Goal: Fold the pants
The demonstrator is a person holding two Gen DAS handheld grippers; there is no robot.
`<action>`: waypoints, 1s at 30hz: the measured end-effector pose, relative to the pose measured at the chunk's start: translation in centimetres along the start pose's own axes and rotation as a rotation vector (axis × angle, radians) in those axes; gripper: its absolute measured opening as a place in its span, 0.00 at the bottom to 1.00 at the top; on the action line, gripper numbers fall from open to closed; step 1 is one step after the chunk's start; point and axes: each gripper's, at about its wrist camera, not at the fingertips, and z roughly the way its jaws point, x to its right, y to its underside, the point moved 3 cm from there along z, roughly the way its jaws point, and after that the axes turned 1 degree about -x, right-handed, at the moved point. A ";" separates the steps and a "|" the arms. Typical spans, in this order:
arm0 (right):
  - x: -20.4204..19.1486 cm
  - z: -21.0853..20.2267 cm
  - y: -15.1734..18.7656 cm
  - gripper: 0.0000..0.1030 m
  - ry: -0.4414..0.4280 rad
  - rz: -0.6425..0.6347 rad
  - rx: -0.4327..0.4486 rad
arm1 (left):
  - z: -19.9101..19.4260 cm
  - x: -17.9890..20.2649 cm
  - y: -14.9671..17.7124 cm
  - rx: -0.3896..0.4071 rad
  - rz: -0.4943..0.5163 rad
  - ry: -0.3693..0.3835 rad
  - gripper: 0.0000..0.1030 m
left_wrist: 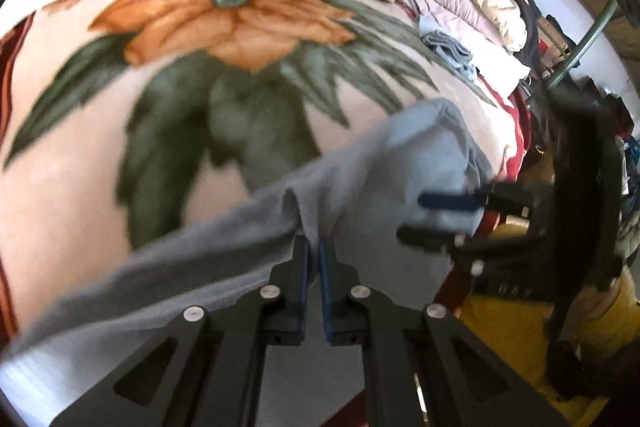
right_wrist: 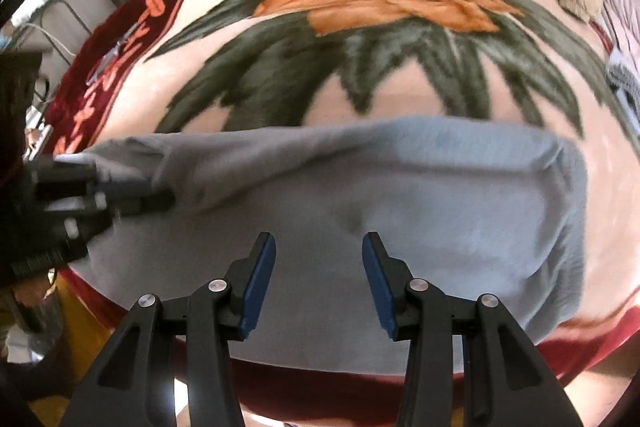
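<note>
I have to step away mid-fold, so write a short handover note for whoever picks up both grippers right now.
Left gripper: shut on a pinch of the pants, lifting that edge off the blanket.
Right gripper: open, holding nothing, poised above the middle of the pants.
Pants: light grey-blue, spread across the near edge of the flowered blanket, one end already doubled over by the look of it.
Done: left grip taken.
Left: probably grip with the right, carry the lifted edge over, lay it flat and smooth it.
</note>
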 end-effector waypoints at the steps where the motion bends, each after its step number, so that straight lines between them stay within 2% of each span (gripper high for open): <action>1: 0.2 -0.3 -0.5 0.45 0.001 -0.012 -0.001 | 0.4 0.1 0.5 -0.014 -0.016 0.013 0.05; 5: 0.4 -0.3 -1.3 0.45 0.033 -0.057 0.006 | 1.9 0.1 1.8 -0.045 -0.046 0.040 0.05; 9: 0.7 2.4 -0.3 0.45 0.065 -0.063 -0.071 | 2.3 -0.3 1.5 -0.047 -0.076 0.067 0.06; 10: 0.7 3.1 0.1 0.45 0.070 -0.070 -0.085 | 2.2 -0.4 1.2 -0.043 -0.079 0.081 0.10; 11: 0.7 3.5 0.4 0.45 0.079 -0.076 -0.088 | 2.0 -0.4 1.0 -0.037 -0.078 0.091 0.19; 14: 0.5 3.9 0.9 0.45 0.103 -0.105 -0.052 | 1.6 -0.2 0.2 -0.017 -0.064 0.103 0.38; 18: 0.9 3.7 1.2 0.46 0.086 -0.076 -0.027 | 2.7 -0.2 -0.6 -0.039 -0.057 0.121 0.44; 21: 1.6 3.2 1.3 0.45 0.037 -0.012 -0.015 | 4.1 -0.7 -0.9 -0.079 -0.139 0.176 0.45; 26: 3.0 1.9 2.0 0.45 -0.069 0.114 0.014 | 4.4 -1.5 -1.8 -0.024 -0.270 0.282 0.48; 30: 3.5 1.9 2.3 0.45 -0.100 0.135 0.016 | 2.5 -2.8 -4.4 0.104 -0.253 0.198 0.44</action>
